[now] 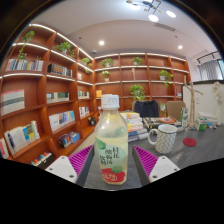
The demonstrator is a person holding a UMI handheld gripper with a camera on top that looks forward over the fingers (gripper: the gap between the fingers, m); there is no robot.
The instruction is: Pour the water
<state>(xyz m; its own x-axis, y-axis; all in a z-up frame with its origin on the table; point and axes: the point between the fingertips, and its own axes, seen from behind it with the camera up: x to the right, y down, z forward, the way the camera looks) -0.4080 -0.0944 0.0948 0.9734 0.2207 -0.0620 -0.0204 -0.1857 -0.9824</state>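
A clear plastic bottle [112, 140] with a white cap and a green and red label stands upright in the lower middle of the frame, between the gripper's [113, 163] two fingers. The pink pads [82, 158] angle in toward it on both sides, but a strip of grey table [190, 150] shows between each pad and the bottle, so the fingers are spread wide and not pressing on it. To the right of the bottle, further back on the table, sits a white mug [165, 137] with a dark pattern. A small red object [190, 142] lies just right of the mug. Wooden bookshelves [40, 95] with books and potted plants fill the left and centre background, under ceiling lights.
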